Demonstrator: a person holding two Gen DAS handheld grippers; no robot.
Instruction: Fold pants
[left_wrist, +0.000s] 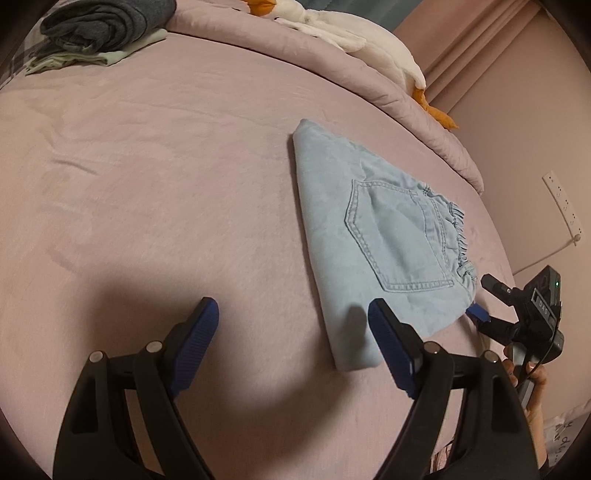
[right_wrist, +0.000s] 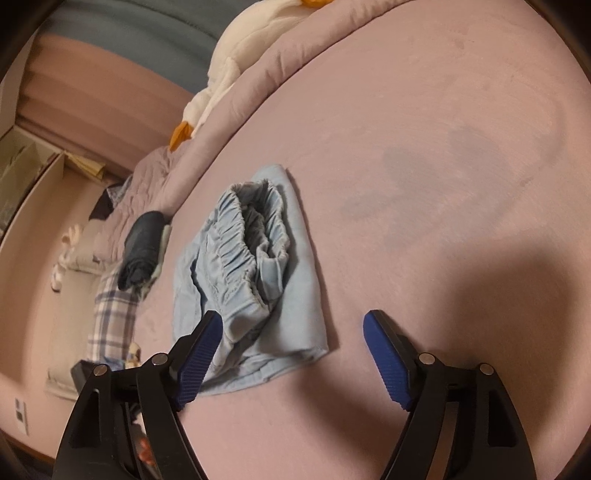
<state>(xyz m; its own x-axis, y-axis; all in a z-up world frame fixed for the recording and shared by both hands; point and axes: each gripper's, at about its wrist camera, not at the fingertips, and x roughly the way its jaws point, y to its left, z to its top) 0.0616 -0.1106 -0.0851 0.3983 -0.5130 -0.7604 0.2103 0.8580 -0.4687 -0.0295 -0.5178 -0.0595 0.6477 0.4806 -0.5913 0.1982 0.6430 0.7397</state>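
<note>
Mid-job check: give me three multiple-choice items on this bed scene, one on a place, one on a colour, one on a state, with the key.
1. Where does the dark grey clothes pile lie relative to the folded pants?
A. On top of them
B. Apart, near the far edge of the bed
C. Between the left gripper's fingers

2. What colour are the pants?
A. Light blue
B. Black
C. Red

3. How does the left gripper stand?
A. Shut on the pants
B. Shut on nothing
C. Open, holding nothing

Key:
1 B, bare pink sheet separates them.
2 A, pale denim with a stitched pocket.
3 C, its blue pads stand wide apart with only sheet and a pants corner between them.
</note>
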